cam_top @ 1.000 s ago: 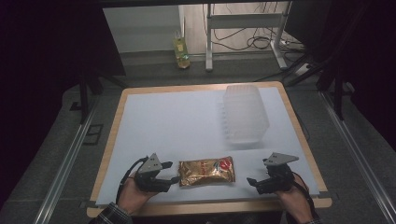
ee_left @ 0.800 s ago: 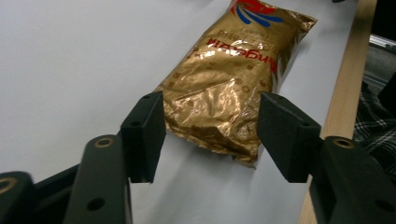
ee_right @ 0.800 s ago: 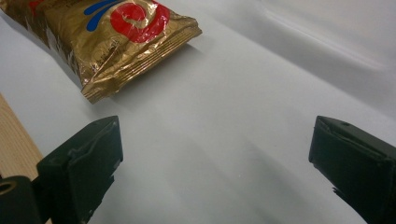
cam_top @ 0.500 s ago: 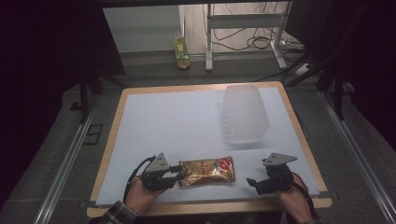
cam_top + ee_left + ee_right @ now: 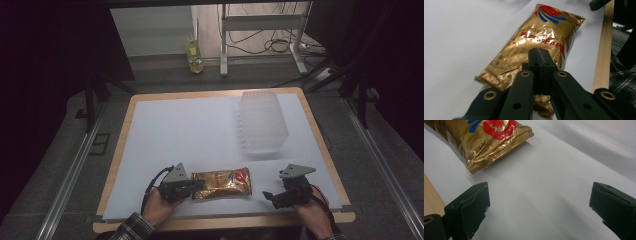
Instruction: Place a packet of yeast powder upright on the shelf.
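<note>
A gold snack bag lies flat on the white worktop near its front edge, about midway along it. The left gripper has moved in from the left since a second ago; then it sat just clear of the bag with its jaws apart. Its jaws have just been closing, and they now pinch the bag's crimped left end. In the left gripper view the two black jaws meet over the gold foil. The right gripper rests near the front right corner, unmoved, its jaws wide apart and empty, well right of the bag. A clear plastic tub stands toward the back right.
</note>
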The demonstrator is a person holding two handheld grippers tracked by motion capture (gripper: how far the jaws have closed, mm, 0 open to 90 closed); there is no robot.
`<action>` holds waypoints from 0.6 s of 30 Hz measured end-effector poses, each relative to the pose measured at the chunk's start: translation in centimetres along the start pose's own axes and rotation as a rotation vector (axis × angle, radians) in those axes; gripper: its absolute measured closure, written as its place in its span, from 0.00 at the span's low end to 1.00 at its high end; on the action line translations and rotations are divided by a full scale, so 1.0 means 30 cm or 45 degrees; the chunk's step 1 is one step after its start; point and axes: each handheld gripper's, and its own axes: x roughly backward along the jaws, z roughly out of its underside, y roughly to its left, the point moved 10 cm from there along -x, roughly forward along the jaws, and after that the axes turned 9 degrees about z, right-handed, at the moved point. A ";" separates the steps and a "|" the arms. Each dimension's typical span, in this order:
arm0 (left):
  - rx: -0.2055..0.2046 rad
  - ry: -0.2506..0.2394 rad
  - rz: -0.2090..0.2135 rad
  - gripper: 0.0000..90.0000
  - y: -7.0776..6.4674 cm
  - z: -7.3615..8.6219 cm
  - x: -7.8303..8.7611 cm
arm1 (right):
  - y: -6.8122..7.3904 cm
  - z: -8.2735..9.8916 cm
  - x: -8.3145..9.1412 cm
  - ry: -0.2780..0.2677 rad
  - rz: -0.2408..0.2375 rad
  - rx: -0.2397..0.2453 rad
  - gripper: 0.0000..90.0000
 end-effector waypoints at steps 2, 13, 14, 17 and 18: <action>-0.002 0.039 -0.005 1.00 0.000 0.011 -0.033 | 0.008 -0.006 -0.003 -0.008 -0.002 0.002 0.03; 0.028 0.051 -0.023 1.00 0.028 0.038 -0.019 | 0.017 -0.005 -0.003 -0.001 -0.009 0.009 0.03; 0.028 0.051 -0.023 1.00 0.028 0.038 -0.019 | 0.018 -0.004 -0.003 0.003 -0.011 0.009 0.03; 0.021 0.052 -0.032 1.00 0.028 0.045 -0.011 | 0.022 -0.002 -0.004 0.009 -0.012 0.014 0.03; 0.033 0.043 -0.033 1.00 0.028 0.051 -0.006 | 0.024 -0.003 -0.003 0.009 -0.013 0.020 0.03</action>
